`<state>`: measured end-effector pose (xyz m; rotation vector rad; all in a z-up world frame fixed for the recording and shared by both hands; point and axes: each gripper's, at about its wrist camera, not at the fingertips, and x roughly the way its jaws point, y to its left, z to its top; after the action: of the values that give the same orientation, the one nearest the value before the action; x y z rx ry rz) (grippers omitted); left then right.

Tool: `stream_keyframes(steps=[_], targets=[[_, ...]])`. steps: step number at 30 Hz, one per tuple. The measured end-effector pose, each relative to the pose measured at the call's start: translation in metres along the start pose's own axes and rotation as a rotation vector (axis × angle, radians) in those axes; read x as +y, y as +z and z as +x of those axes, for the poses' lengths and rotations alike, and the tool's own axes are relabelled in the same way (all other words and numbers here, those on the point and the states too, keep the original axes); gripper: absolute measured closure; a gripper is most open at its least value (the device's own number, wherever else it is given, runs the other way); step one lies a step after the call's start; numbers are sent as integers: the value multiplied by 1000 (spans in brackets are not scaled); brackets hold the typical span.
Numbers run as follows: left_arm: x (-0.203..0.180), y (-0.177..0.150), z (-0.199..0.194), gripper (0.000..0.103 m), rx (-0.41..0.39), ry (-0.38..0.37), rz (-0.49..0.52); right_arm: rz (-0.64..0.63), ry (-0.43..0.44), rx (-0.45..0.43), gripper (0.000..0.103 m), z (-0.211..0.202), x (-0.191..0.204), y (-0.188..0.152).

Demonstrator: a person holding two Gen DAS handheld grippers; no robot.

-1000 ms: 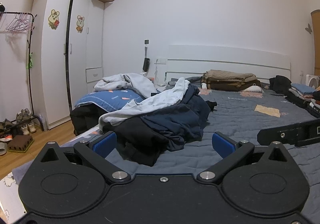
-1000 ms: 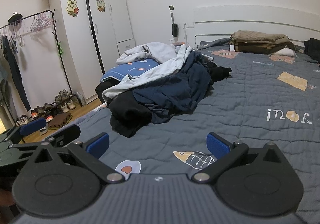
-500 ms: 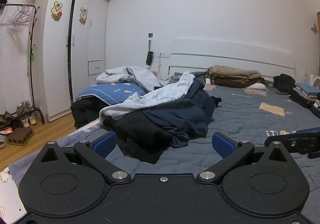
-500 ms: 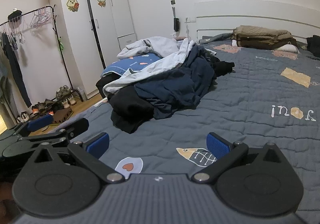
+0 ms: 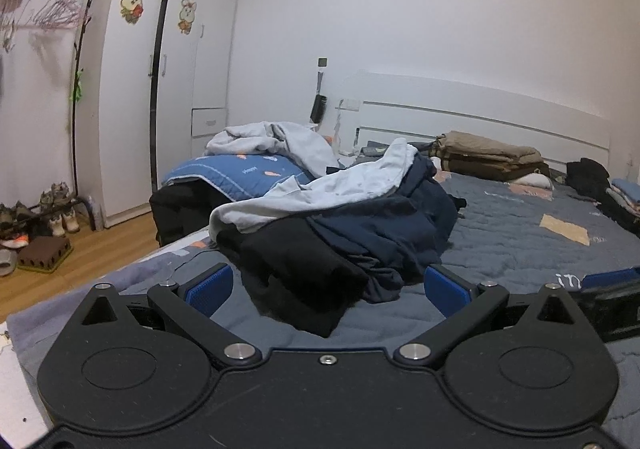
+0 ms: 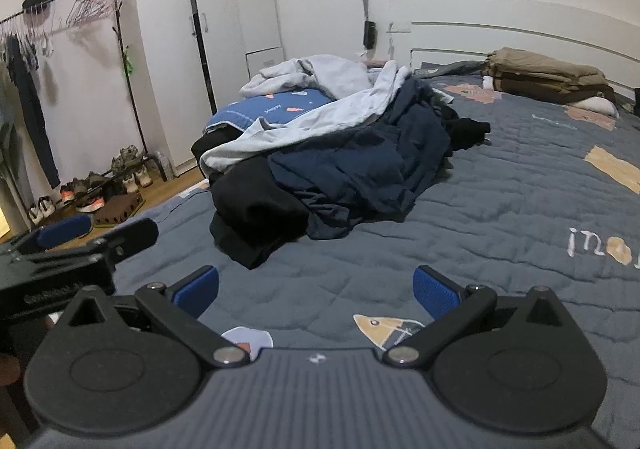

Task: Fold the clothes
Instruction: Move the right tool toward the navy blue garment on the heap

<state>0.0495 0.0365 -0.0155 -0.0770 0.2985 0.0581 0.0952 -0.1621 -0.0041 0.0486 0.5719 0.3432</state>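
Observation:
A heap of unfolded clothes lies on the left side of the bed: a black garment at the front, a navy one in the middle, a pale grey top draped over them. My left gripper is open, its blue pads on either side of the black garment's near end, just short of it. My right gripper is open over bare quilt, a little in front of the heap. The left gripper also shows at the left edge of the right wrist view.
A grey quilted bedspread covers the bed. Folded brown bedding lies by the white headboard, and folded clothes are stacked at the far right. A white wardrobe, a clothes rack and shoes stand left of the bed.
Both grippers have moved forward toward the heap, which now looks larger and closer; the left one is nearest it. Both stay open and hold nothing.

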Motion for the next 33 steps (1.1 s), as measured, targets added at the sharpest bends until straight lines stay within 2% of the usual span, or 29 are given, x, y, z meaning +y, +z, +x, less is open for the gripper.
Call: stream_keyframes(steps=[11, 15, 23, 28, 33], targets=[[17, -4, 23, 0, 13, 39, 22, -10, 33, 19, 0, 60, -7, 6], [27, -3, 29, 0, 24, 58, -15, -26, 66, 25, 0, 77, -5, 10], [45, -2, 38, 0, 44, 60, -57, -81, 63, 6, 0, 101, 7, 21], [53, -5, 51, 0, 62, 60, -45, -117, 59, -9, 0, 113, 13, 27], [62, -10, 57, 0, 98, 71, -97, -120, 49, -14, 0, 139, 9, 34]])
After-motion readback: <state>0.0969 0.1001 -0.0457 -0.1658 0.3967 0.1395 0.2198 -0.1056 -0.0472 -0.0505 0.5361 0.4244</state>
